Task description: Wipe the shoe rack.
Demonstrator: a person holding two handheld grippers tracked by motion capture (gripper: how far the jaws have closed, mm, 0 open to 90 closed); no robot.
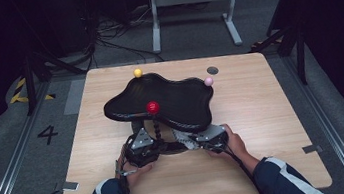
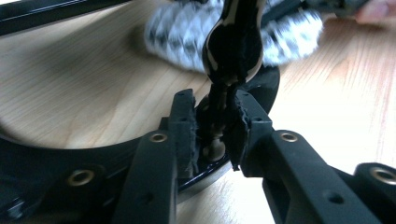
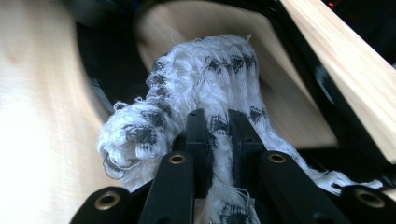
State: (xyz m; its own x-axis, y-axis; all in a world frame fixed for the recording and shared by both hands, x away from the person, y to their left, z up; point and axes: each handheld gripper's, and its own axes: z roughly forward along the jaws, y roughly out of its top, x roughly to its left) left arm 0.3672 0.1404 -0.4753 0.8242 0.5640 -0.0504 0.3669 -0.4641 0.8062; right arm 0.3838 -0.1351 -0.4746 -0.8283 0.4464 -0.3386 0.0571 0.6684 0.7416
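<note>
The right gripper [image 3: 217, 126] pinches a frayed black-and-white cloth [image 3: 196, 88] beside the stand's base on the desk [image 1: 262, 110], the left gripper [image 2: 212, 126] clamps the stand's stem [image 2: 219, 105]; wiping looks underway, unfinished.

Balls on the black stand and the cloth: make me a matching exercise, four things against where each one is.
Things:
1. yellow ball
2. pink ball
3. red ball
4. white cloth

Places:
A. on top of the beaded black stem nearest the person
B. in the right gripper
C. at the stand's far edge
D. at the stand's right edge

Pairs: 1-C, 2-D, 3-A, 4-B
</note>
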